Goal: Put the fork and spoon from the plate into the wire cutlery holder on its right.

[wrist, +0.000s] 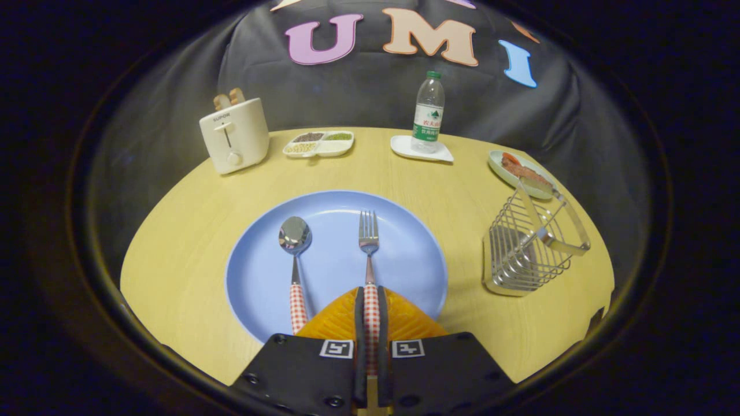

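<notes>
Claw [371, 312] closed on the fork [368, 248] handle, fork still flat on the plate [404, 271] beside the spoon [295, 254]. Next: lift, carry toward the table's right edge, lower upright into the wire cutlery holder [529, 248].

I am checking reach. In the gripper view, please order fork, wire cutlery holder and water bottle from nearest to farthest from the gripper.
1. fork: handle between the fingers of the gripper.
2. wire cutlery holder: right of the plate.
3. water bottle: far table edge.

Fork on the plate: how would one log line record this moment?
fingers: shut on fork handle | spoon: on plate | wire holder: no cutlery visible
</notes>
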`<state>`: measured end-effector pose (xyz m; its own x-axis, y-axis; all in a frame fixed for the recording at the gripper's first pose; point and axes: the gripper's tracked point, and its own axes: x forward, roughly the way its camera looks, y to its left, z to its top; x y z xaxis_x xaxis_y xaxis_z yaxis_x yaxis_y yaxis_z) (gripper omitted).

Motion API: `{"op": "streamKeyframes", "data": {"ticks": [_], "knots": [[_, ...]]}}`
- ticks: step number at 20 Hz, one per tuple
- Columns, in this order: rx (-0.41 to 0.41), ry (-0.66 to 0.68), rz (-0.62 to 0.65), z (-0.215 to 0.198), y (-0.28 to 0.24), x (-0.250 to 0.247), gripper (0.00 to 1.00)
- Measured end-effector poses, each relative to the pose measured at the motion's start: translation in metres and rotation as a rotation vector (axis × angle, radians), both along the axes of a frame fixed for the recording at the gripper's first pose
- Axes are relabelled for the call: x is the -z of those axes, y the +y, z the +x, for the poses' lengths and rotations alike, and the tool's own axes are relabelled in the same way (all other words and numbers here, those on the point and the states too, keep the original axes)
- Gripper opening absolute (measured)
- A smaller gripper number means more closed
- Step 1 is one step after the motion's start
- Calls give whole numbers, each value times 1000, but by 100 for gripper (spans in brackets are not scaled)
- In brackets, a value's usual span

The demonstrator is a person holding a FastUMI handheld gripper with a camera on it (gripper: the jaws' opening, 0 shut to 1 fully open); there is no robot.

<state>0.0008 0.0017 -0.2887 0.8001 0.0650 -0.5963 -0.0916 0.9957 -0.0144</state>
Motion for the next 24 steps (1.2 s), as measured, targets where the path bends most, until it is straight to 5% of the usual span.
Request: {"op": "streamKeyframes", "data": {"ticks": [10,17,24], "knots": [[129,9,-30,2,-16,-66,10],[362,105,33,-4,-39,-132,10],[640,348,71,-28,-92,-153,10]]}}
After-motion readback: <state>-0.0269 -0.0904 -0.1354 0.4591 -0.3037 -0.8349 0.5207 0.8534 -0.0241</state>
